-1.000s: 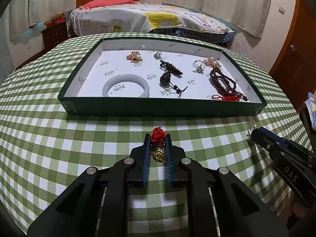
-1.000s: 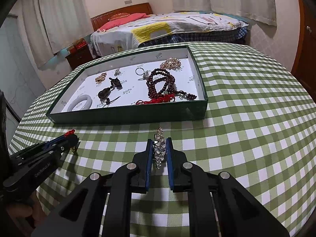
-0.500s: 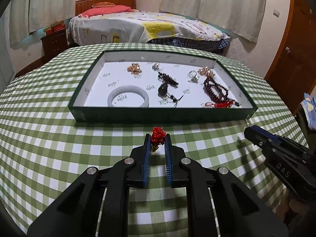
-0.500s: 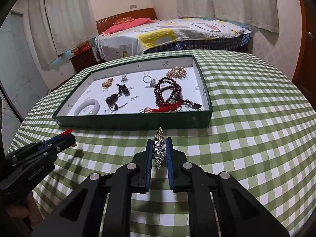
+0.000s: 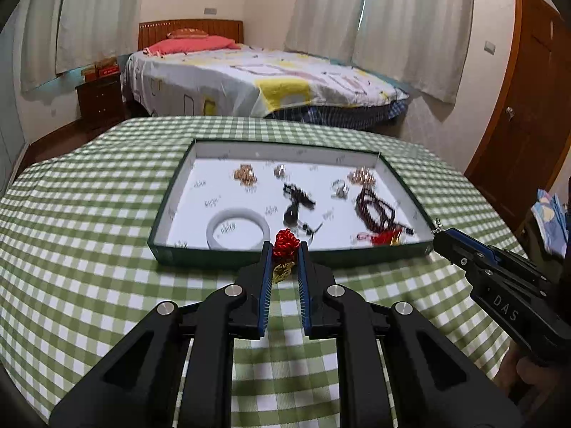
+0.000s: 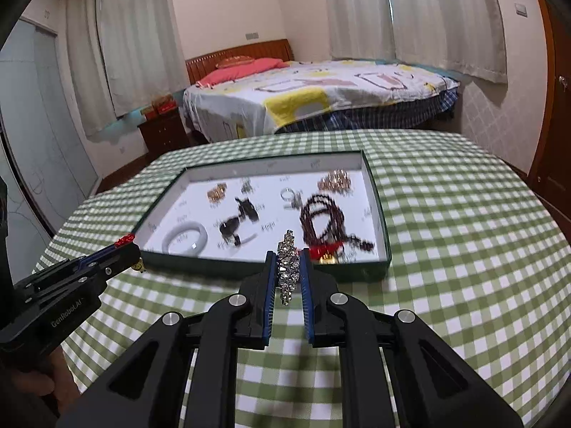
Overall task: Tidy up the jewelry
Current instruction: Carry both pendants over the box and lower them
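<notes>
Red knot charm pinched between left gripper fingers.

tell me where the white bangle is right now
The white bangle lies in the tray's near left corner, left of the black pendant.

A red knotted charm with a gold pendant and a rhinestone brooch sat pinched upright above the desk's near edge, while a pale bangle, dark beads and rings lay in the green-walled tray.
</notes>
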The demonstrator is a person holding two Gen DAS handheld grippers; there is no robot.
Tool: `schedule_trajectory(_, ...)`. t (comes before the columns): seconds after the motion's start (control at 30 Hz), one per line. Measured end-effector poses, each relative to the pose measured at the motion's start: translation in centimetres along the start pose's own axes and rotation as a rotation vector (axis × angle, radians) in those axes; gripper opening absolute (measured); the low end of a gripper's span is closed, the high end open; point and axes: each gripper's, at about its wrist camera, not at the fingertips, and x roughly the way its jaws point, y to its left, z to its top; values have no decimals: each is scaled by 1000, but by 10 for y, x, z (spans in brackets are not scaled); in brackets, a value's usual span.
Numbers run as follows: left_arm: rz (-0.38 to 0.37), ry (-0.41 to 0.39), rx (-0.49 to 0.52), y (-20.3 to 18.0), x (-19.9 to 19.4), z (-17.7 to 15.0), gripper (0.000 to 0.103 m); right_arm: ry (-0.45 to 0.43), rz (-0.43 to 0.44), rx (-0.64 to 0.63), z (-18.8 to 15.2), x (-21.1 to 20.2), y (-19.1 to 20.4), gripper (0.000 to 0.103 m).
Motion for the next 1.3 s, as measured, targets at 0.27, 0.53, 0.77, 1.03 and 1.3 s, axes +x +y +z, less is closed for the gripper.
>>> schedule_trajectory(0.27, -7, -68, -2, 5, -7, 29, 14, -67, 13, -23, 27, -4, 10, 14)
schedule_trajectory(0.53, -4, -142, 5, 8, -7, 62, 14, -137, 17, -58, 60, 0, 19, 14)
schedule_trajectory(0.77, 5, -169, 22, 10, 10, 86, 14, -170, 13, -79, 82, 15, 23, 14)
schedule_trajectory(1.03, 10, -182, 27, 17, 44, 112, 14, -176, 3, -79, 104, 51, 20, 14)
schedule_trajectory(1.3, 32, -86, 46, 24, 105, 110, 14, -101, -18, -87, 103, 105, 19, 14)
